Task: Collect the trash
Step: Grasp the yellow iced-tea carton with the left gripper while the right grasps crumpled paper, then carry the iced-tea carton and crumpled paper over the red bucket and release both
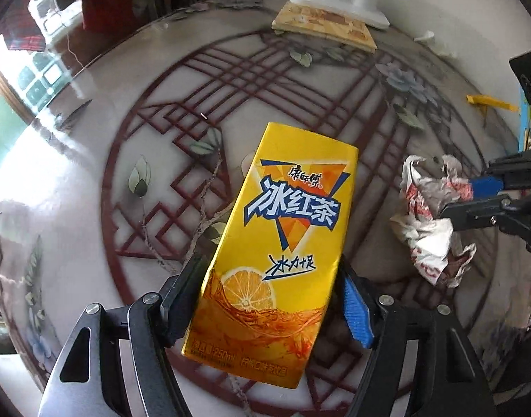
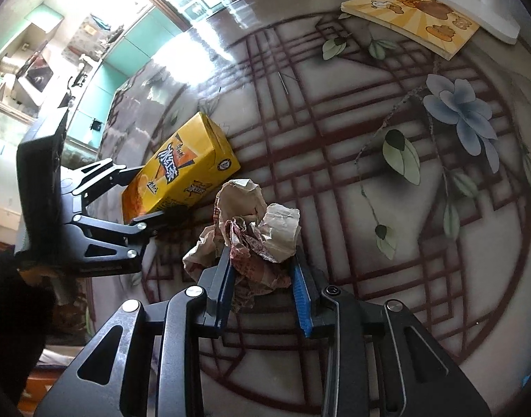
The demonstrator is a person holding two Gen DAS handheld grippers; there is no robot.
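Two pieces of trash are in play on the round glass-topped table (image 1: 91,180). Left gripper (image 1: 268,295) straddles the yellow iced-tea carton (image 1: 279,229), jaws spread either side of its lower half; whether the pads press it yet I cannot tell. Right gripper (image 2: 262,278) is clenched on the crumpled paper wrapper (image 2: 251,232), which lies at about three o'clock from the carton in the left wrist view.

The likely trouble: the carton lies flat and askew between the jaws, so a closing grip could skate it across the slick glass or crush its thin walls. The loosely bunched wrapper could slip free if lifted by one fold.

The carton looks glossy and intact, with a lemon slice printed near its bottom.
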